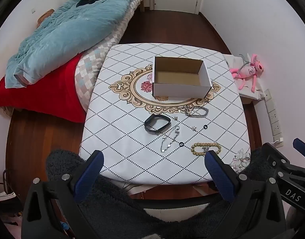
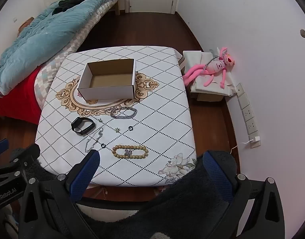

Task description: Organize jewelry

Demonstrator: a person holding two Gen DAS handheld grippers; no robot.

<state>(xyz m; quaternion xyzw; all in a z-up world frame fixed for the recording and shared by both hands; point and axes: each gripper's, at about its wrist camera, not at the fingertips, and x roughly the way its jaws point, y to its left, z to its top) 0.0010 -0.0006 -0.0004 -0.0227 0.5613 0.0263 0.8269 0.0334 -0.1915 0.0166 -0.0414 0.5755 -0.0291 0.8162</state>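
Left gripper [image 1: 154, 163]: we hold it above the table's near edge, jaws wide apart, nothing between them.
Right gripper [image 2: 150, 163]: ours too, jaws spread wide, holding nothing.
Table [image 1: 116, 139]: we see a diamond-patterned cloth on it.
Beads [image 2: 130, 151]: nearest us, a small silver piece inside the loop.
Thin chain [image 1: 170, 139]: just left of the beads.
Black band [image 1: 157, 123]: further back, left.
Silver bracelet [image 2: 123, 113]: just before the box.
Box [image 1: 180, 77]: open, empty, mid-table, beyond all the jewelry.
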